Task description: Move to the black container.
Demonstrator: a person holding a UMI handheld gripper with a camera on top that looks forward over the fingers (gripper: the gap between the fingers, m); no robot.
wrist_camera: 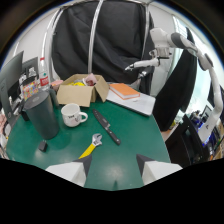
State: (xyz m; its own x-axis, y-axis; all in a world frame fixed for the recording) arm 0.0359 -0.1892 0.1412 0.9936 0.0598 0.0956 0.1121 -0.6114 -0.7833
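Green table (130, 150), yellow-handled wrench (91, 146)

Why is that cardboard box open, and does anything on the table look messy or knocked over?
Nothing looks spilled or knocked over. The cardboard box just sits with its flaps open. The black container and white mug stand upright. The wrench and knife lie flat. The gripper is open, holding nothing.
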